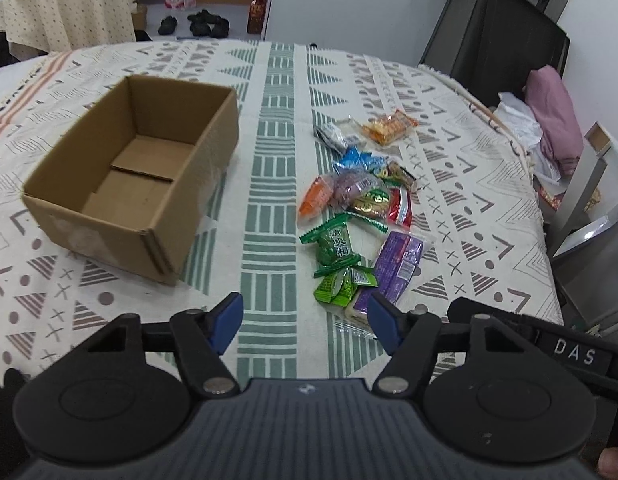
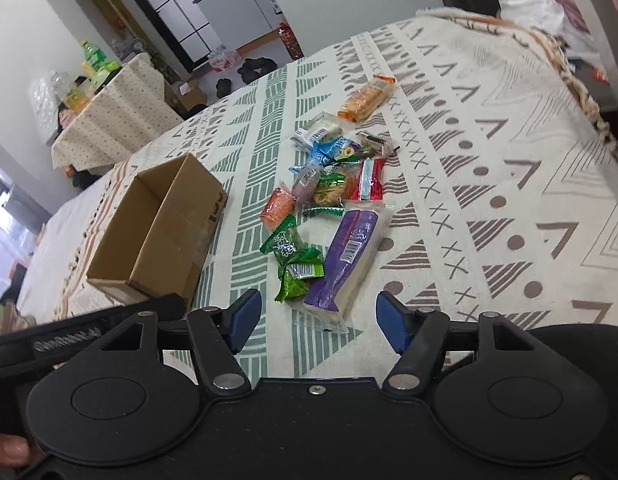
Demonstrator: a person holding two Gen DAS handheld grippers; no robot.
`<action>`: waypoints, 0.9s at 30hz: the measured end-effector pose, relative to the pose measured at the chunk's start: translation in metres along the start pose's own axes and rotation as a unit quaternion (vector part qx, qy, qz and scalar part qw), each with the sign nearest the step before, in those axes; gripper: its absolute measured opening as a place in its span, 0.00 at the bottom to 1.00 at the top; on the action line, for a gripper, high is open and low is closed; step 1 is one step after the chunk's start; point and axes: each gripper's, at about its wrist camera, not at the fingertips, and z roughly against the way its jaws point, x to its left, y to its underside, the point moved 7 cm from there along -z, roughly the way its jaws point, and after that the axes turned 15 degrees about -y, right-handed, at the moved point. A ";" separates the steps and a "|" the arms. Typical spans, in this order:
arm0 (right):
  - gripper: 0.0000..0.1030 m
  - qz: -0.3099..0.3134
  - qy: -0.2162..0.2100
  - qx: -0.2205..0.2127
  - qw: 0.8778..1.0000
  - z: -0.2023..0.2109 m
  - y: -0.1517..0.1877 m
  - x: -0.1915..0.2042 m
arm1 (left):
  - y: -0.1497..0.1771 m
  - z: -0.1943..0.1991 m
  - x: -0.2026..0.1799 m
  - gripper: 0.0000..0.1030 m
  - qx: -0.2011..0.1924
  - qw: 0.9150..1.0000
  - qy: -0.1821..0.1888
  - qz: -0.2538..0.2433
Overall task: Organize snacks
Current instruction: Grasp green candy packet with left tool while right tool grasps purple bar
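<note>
The fingers of the left gripper point(image 1: 305, 322) and right gripper point(image 2: 319, 322) stand apart with nothing between them, poised over the near end of the snack pile point(image 1: 357, 208). The cardboard box point(image 1: 129, 176) sits empty to the left on the patterned table point(image 1: 469, 184). This looks like the first pick; the purple packet point(image 2: 349, 256) lies nearest. Only the left view shows the box's bare floor.

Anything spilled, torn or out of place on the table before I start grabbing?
Nothing torn or spilled. The snacks lie in a loose, overlapping pile on the cloth, right of the box, which sits upright and empty.
</note>
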 end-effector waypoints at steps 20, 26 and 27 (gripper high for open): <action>0.55 -0.103 0.029 0.008 0.994 -0.051 -0.012 -0.054 | 0.002 -0.086 -0.049 0.50 0.078 0.997 0.008 -0.015; 0.55 -0.119 0.043 0.016 0.992 -0.064 -0.013 -0.064 | 0.009 -0.105 -0.053 0.22 0.097 0.995 0.010 -0.007; 0.55 -0.119 0.045 0.017 0.992 -0.066 -0.013 -0.065 | 0.009 -0.107 -0.052 0.19 0.100 0.995 0.013 -0.001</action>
